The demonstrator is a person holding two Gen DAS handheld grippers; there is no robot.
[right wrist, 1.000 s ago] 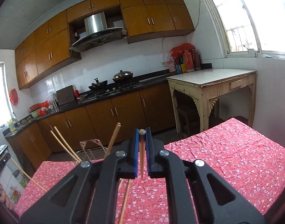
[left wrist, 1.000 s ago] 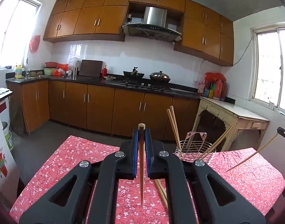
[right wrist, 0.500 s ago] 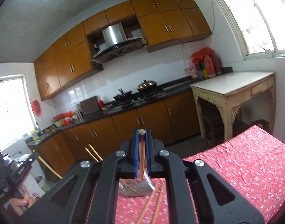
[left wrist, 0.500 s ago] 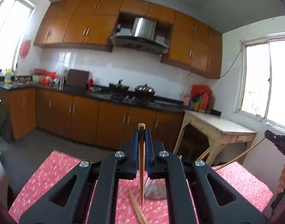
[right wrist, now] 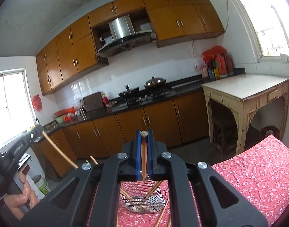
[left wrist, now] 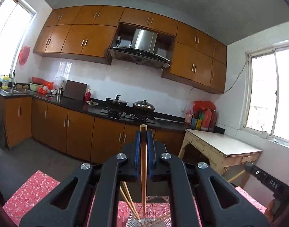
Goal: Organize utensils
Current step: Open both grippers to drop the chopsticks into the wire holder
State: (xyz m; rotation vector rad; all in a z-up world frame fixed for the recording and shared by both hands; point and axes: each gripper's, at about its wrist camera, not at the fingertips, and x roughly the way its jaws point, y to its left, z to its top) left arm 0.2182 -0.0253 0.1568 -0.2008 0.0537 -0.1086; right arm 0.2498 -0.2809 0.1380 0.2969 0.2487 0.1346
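My left gripper point(left wrist: 143, 132) is shut on a wooden chopstick point(left wrist: 143, 170) that points down over a wire utensil basket point(left wrist: 155, 216) holding other chopsticks point(left wrist: 128, 198). My right gripper point(right wrist: 144, 133) is shut on another chopstick point(right wrist: 144, 162), its tip just above the same basket point(right wrist: 142, 198) on the red floral tablecloth point(right wrist: 257, 174). The left gripper also shows in the right wrist view point(right wrist: 33, 133), its chopstick point(right wrist: 59, 151) slanting down toward the basket. The right gripper shows at the right edge of the left wrist view point(left wrist: 249, 167).
Loose chopsticks point(right wrist: 163, 211) lie on the cloth beside the basket. Beyond the table are wooden kitchen cabinets point(left wrist: 78, 132), a stove with pots point(left wrist: 129, 111) and a cream side table point(left wrist: 220, 147).
Both grippers have risen and closed in above the basket, each still holding its chopstick. The basket now sits directly under both chopstick tips.
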